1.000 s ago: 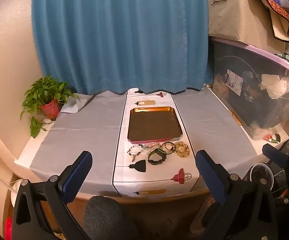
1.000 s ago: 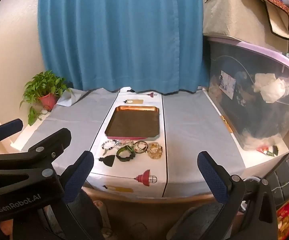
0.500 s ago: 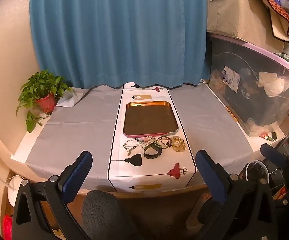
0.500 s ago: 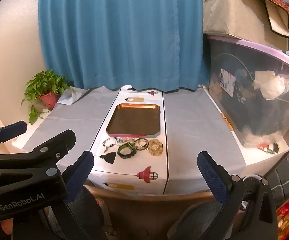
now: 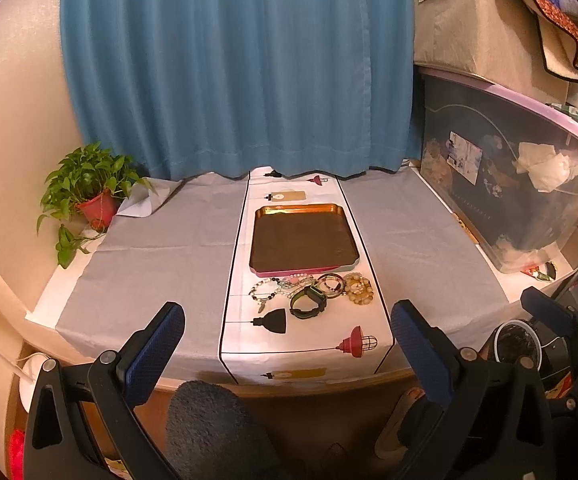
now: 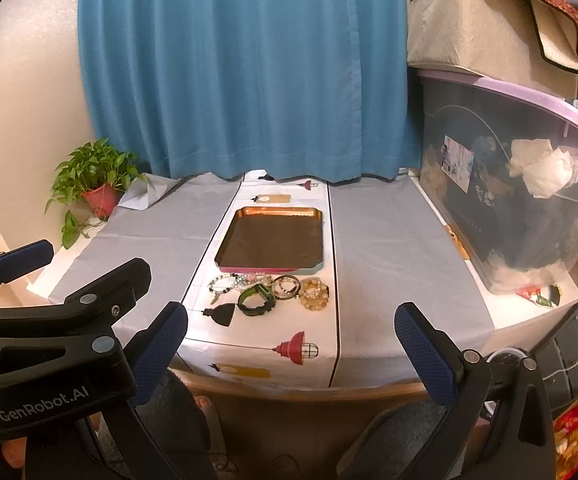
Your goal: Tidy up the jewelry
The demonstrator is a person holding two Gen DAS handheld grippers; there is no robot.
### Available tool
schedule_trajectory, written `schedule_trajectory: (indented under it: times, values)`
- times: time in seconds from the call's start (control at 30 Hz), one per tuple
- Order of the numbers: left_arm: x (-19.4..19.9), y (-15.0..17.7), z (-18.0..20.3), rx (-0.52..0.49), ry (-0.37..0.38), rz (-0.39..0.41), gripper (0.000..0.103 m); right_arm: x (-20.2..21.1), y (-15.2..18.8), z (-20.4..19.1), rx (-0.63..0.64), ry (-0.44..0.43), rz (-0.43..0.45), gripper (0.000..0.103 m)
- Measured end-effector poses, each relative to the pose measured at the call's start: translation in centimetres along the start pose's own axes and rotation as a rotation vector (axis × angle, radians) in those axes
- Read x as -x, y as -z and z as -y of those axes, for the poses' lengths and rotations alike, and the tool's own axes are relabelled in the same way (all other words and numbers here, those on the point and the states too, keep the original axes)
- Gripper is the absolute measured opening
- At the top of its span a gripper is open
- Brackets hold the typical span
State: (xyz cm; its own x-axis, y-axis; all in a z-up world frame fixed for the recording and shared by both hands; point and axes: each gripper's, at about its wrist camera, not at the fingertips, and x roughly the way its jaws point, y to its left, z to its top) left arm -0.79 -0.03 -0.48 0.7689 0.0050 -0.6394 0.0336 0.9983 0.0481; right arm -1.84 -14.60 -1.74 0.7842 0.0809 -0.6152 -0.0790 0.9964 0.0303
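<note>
Left gripper (image 5: 285,350): both blue-padded fingers (image 5: 151,350) are spread wide apart, with nothing between them. It is held off the near edge of the table (image 5: 161,264), well apart from the jewelry. Right gripper (image 6: 289,350): its blue-padded fingers (image 6: 423,354) are likewise spread wide and hold nothing; it is positioned off the near table edge, to the right of the left gripper, whose black body shows at the lower left of the right wrist view.

Table covering: a grey cloth with a white table runner (image 5: 305,336) laid down the centre, printed with lamp motifs in black, red and tan.

Tray (image 5: 303,210): rectangular, with a gold-coloured rim, a dark inner surface and a pink near edge. It lies flat on the runner toward the far half of the table. Its inner surface holds no items.

Jewelry: all pieces lie in a loose row on the runner, just beside the near edge of the tray.
- Beaded bracelet (image 5: 265,290): black and white beads with a small dangling charm, at the left end of the row.
- Pale bead chain (image 5: 295,281): pink and light beads, nearest the tray edge.
- Wristwatch (image 5: 308,302): dark green and black strap, curled into a loop, nearest the grippers.
- Bangle (image 5: 331,285): dark ring with a gold rim, right of the wristwatch.
- Amber bead bracelet (image 5: 357,289): large translucent yellow beads, at the right end, touching or just beside the bangle.

Surroundings: a potted plant (image 5: 89,192) in a red pot stands at the far left corner. A blue curtain (image 5: 233,68) hangs behind the table. A clear storage bin (image 5: 513,184) with a pink lid stands along the right side.
</note>
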Motion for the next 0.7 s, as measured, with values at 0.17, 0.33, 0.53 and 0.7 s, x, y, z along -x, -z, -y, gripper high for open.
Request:
schedule_trajectory:
  times: [0.17,0.33,0.53,0.7]
  values:
    - [0.19,-0.13,0.34,-0.013,-0.016,0.001,0.103,0.07,0.17,-0.05,-0.003,-0.005,-0.003,0.103]
    - [0.48,-0.25,0.52,-0.021,-0.021,0.008,0.103,0.12,0.19,-0.05,-0.002,-0.004,-0.001,0.103]
    - [0.7,-0.24,0.87,-0.028,-0.032,0.025,0.103,0.28,0.33,-0.09,-0.003,-0.004,0.0,0.103]
    - [0.6,-0.17,0.77,-0.02,-0.017,0.015,0.103,0.17,0.28,0.08,-0.002,-0.005,-0.003,0.103]
